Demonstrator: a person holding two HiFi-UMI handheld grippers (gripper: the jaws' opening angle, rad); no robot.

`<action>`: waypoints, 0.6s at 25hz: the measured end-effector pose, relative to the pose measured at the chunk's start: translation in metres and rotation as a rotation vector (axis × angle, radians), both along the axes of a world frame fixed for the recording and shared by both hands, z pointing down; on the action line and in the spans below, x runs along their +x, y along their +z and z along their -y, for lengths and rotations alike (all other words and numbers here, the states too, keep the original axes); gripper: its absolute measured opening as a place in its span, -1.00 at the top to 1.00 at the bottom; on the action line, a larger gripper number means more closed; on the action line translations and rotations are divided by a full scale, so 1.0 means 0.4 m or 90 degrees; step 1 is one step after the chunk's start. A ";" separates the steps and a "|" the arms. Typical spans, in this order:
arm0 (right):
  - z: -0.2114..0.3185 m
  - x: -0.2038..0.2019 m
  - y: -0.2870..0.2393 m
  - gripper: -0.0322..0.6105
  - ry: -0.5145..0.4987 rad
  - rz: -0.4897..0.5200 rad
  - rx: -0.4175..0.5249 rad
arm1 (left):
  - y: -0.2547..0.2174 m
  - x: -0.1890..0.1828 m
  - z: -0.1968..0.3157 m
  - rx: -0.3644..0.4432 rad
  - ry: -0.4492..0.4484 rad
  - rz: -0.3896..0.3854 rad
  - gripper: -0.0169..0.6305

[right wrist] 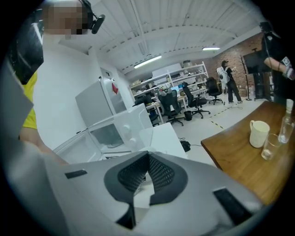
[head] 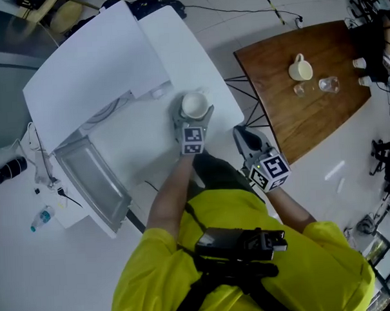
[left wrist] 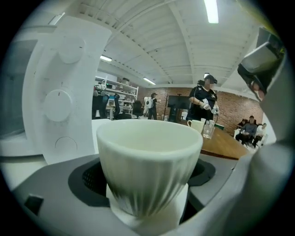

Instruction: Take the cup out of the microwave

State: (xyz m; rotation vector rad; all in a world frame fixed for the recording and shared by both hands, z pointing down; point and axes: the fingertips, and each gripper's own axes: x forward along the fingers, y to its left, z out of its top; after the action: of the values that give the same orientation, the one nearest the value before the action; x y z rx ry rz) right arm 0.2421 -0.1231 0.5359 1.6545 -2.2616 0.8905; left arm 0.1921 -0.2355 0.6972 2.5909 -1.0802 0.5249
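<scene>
A white handleless cup [head: 194,105] is held in my left gripper [head: 194,111], which is shut on it over the white counter [head: 200,61], just right of the microwave [head: 94,72]. In the left gripper view the cup [left wrist: 150,161] fills the space between the jaws, and the microwave's knob panel [left wrist: 62,97] stands close on the left. The microwave door [head: 93,182] hangs open towards me. My right gripper [head: 244,138] hovers off the counter's right edge, shut with nothing in it; its pads [right wrist: 138,173] meet.
A wooden table [head: 309,114] at the right carries a white mug [head: 300,68] and a glass [head: 329,84]. A small bottle [head: 41,218] and cables lie on the floor at the left. People stand in the room beyond.
</scene>
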 end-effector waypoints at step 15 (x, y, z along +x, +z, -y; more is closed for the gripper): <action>0.117 -0.146 -0.167 0.89 -0.096 0.019 0.105 | -0.304 -0.344 -0.142 0.007 -0.095 -0.048 0.65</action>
State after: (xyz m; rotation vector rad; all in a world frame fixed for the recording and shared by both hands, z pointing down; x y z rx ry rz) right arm 0.1839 -0.1698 0.4689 1.5169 -2.5005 0.7167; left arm 0.0546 -0.1789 0.5755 2.4922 -1.2411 0.3840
